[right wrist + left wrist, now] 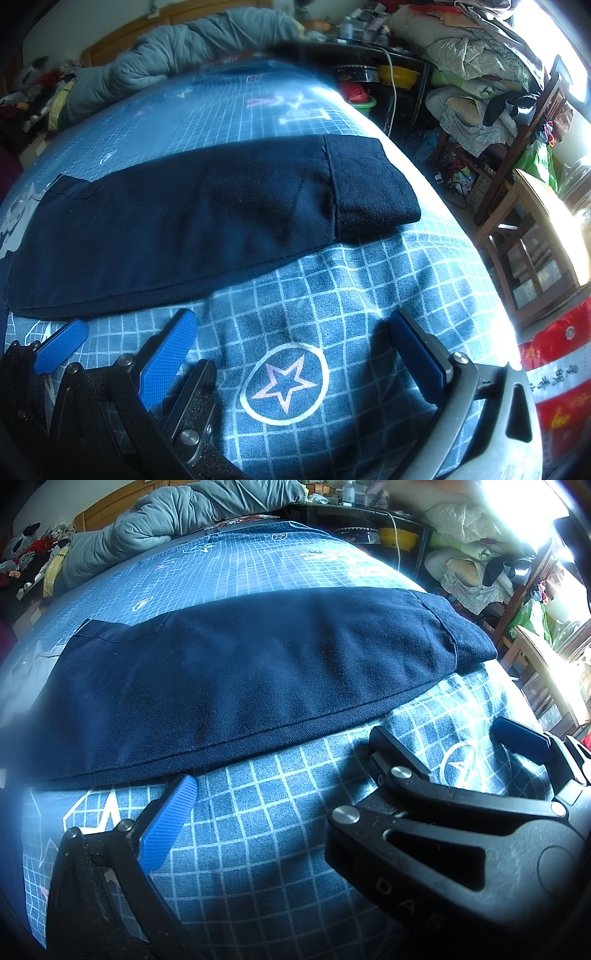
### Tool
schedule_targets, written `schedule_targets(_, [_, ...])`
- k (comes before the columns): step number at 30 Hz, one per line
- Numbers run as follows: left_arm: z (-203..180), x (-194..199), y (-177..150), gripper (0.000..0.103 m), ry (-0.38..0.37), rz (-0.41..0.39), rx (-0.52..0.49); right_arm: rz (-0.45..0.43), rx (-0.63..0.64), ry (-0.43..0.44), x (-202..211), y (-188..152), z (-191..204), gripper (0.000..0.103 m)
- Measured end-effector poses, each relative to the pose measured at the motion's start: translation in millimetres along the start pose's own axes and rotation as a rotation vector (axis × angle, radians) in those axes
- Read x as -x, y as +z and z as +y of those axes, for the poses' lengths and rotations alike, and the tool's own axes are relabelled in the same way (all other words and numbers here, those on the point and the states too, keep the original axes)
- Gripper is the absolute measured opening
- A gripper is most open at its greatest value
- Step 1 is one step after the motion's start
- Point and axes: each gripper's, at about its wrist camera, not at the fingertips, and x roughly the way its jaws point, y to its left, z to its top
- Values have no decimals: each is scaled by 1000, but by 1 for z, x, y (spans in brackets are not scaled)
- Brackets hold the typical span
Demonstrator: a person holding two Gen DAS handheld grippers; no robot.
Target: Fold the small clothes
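Observation:
A dark navy garment (240,675) lies folded into a long flat strip across the bed; it also shows in the right wrist view (192,225). My left gripper (280,794) is open and empty, just short of the garment's near hem. My right gripper (295,339) is open and empty over the bare sheet, a little nearer than the garment's near edge. In the left wrist view the right gripper's black body (461,830) crosses the lower right. In the right wrist view a blue pad of the left gripper (61,349) shows at the lower left.
The bed has a blue grid-patterned sheet (332,280) with a star print (284,384). A grey quilt (192,513) is bunched at the far end. To the right, past the bed's edge, stand wooden chairs (517,229), piled bedding (472,48) and a cluttered dark table (369,520).

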Motion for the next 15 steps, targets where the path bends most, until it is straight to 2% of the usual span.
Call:
schedule_targets(5, [6, 0, -1, 103, -14, -48, 13, -4, -1, 5, -4, 1, -3, 103])
schedule_targets(11, [5, -2, 4, 103, -5, -27, -11, -5, -8, 11, -6, 3, -6, 103])
schedule_targets(13, [6, -4, 9, 103, -32, -5, -71, -9, -19, 11, -7, 5, -7, 103])
schedule_targets(15, [10, -3, 14, 103, -107, 37, -156, -21, -39, 16, -4, 4, -10, 103])
